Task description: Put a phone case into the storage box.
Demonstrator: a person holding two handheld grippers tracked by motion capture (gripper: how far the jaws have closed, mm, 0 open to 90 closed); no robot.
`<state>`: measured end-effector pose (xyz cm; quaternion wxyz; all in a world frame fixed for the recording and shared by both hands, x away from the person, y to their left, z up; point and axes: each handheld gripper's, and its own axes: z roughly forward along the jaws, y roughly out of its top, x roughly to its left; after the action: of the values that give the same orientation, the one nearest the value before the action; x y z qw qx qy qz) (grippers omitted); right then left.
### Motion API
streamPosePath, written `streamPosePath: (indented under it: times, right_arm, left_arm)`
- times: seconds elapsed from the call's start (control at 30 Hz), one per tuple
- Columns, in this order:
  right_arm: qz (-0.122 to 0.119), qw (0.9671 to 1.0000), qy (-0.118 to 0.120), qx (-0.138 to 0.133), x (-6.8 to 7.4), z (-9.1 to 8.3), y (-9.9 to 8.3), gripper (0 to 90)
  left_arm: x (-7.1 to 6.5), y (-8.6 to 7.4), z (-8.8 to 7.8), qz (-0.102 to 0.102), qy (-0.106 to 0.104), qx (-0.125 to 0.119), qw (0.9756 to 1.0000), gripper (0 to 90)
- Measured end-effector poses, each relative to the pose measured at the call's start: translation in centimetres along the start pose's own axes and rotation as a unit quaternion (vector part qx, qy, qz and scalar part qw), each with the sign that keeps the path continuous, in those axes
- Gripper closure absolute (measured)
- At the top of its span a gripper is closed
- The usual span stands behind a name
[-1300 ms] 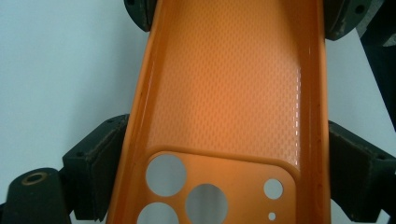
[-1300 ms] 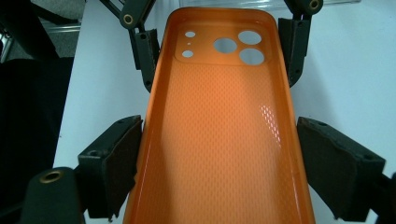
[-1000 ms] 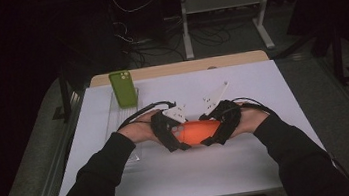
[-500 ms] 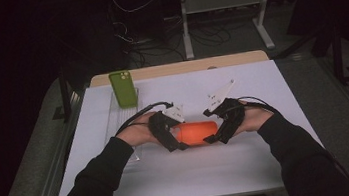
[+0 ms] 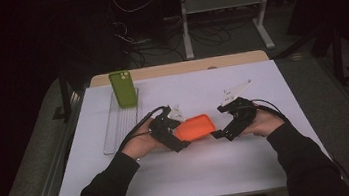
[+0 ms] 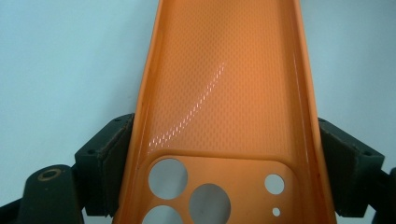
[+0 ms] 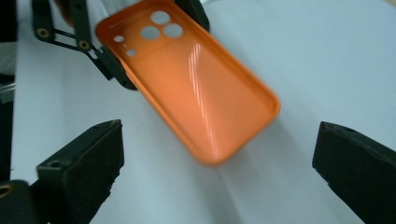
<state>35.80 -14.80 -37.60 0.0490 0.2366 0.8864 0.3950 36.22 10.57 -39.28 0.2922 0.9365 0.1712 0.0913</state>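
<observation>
The orange phone case (image 5: 195, 126) is held just above the white table (image 5: 271, 161), in the middle. It is clamped at its camera-hole end by the left gripper (image 5: 173, 134), with a pad pressed on each long side. The right gripper (image 5: 228, 132) has just been opening, and nothing is held between its wide jaws; the free end of the case is a little way off. The case looks empty. A green phone (image 5: 123, 88) is stood at the back, by a clear tray (image 5: 120, 122). Next, the phone probably has to be fetched and pushed into the case.
</observation>
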Motion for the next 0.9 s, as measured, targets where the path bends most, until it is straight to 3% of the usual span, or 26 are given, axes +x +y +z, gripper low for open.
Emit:
streamPosePath:
  times: [0.13, 0.23, 0.3, 0.4, 0.43, 0.5, 0.63, 0.73, 0.8, 0.9]
  right_arm:
    - [0.041, 0.9989, -0.024, 0.003, -0.1, 0.1, -0.9, 0.0]
    - [0.065, 0.9969, -0.043, 0.008, -0.1, 0.2, -1.6, 0.0]
    - [0.085, 0.9946, -0.059, 0.009, 0.1, 0.3, -2.0, 0.0]
    - [0.114, 0.9913, -0.067, 0.0, 0.4, 0.6, -2.7, 0.0]
    - [0.12, 0.99, -0.074, -0.009, 0.6, 0.6, -2.9, 0.0]
    - [0.144, 0.986, -0.08, -0.021, 1.1, 0.9, -3.2, 0.0]
    - [0.161, 0.9808, -0.103, -0.038, 1.7, 1.3, -3.7, 0.0]
    - [0.164, 0.9789, -0.113, -0.046, 2.1, 1.6, -3.9, 0.0]
    - [0.171, 0.9779, -0.11, -0.048, 2.3, 2.0, -4.0, 0.0]
    - [0.16, 0.9788, -0.118, -0.052, 2.7, 2.4, -3.8, 0.0]
  left_arm:
    - [-0.3, 0.1, -0.1, -0.02, 0.025, 0.004, 0.9995, 16.0]
    - [-0.4, -0.1, -0.3, -0.048, 0.034, -0.007, 0.9982, 16.0]
    - [-0.4, -0.3, -0.5, -0.07, 0.037, -0.016, 0.9968, 16.0]
    - [-0.5, -0.7, -0.6, -0.084, 0.039, -0.019, 0.9956, 16.0]
    - [-0.3, -0.9, -0.7, -0.081, 0.039, -0.01, 0.9959, 16.0]
    - [-0.3, -1.2, -0.7, -0.094, 0.042, -0.013, 0.9946, 16.0]
    - [-0.4, -1.7, -0.6, -0.106, 0.047, -0.013, 0.9932, 16.0]
    - [-0.4, -2.0, -0.6, -0.111, 0.044, -0.012, 0.9927, 16.0]
    - [-0.3, -2.1, -0.8, -0.111, 0.042, -0.011, 0.9929, 15.9]
    - [-0.4, -2.2, -0.9, -0.111, 0.042, -0.014, 0.9929, 15.9]
